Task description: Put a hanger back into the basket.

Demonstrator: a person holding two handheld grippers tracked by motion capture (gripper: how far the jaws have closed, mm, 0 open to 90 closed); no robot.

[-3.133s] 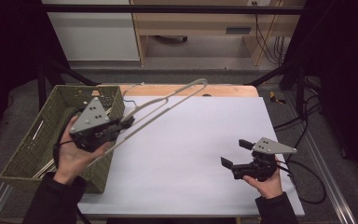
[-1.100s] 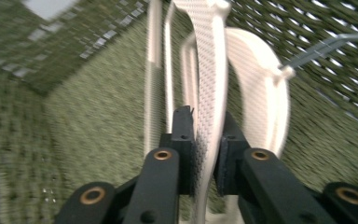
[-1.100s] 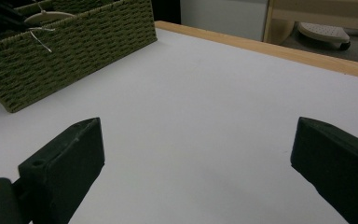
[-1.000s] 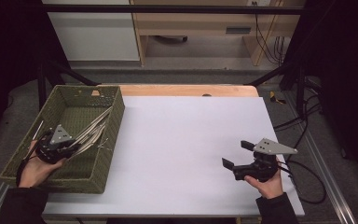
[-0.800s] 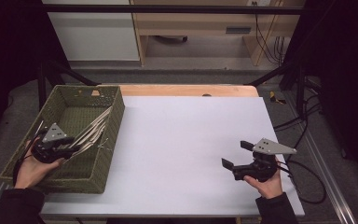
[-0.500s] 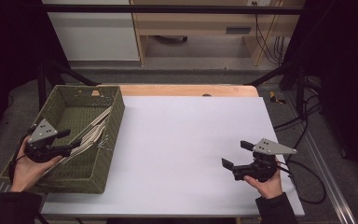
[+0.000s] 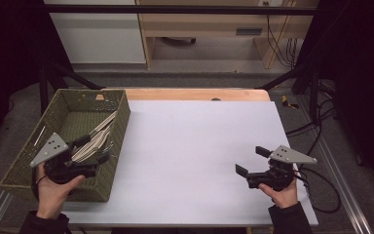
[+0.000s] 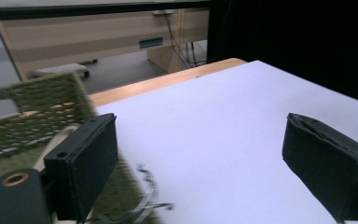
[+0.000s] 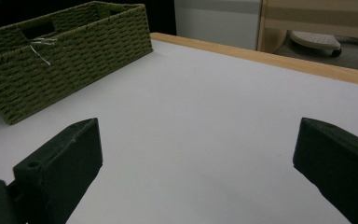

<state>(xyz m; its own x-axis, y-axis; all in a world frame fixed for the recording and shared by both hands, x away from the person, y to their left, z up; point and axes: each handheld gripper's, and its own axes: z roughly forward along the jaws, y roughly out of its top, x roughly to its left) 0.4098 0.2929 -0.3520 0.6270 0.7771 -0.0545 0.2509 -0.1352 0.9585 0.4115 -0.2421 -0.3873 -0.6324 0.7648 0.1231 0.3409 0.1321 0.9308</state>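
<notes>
One woven green basket [image 7: 119, 127] at the left edge of the white bench [image 7: 195, 146]. Inside it lies a bundle of pale hangers [image 7: 93, 141], leaning against the right wall; exact count unclear, several overlap, wire hooks poke out at the basket's near end. Left gripper [image 7: 95, 150] sits over the basket's near right corner; jaws have just been opening, now wide, nothing between them, hangers released just beside the left jaw. Right gripper [image 7: 247, 162] rests near the bench's front right, well apart from the basket, jaws wide, empty. Two grippers, two hands.
</notes>
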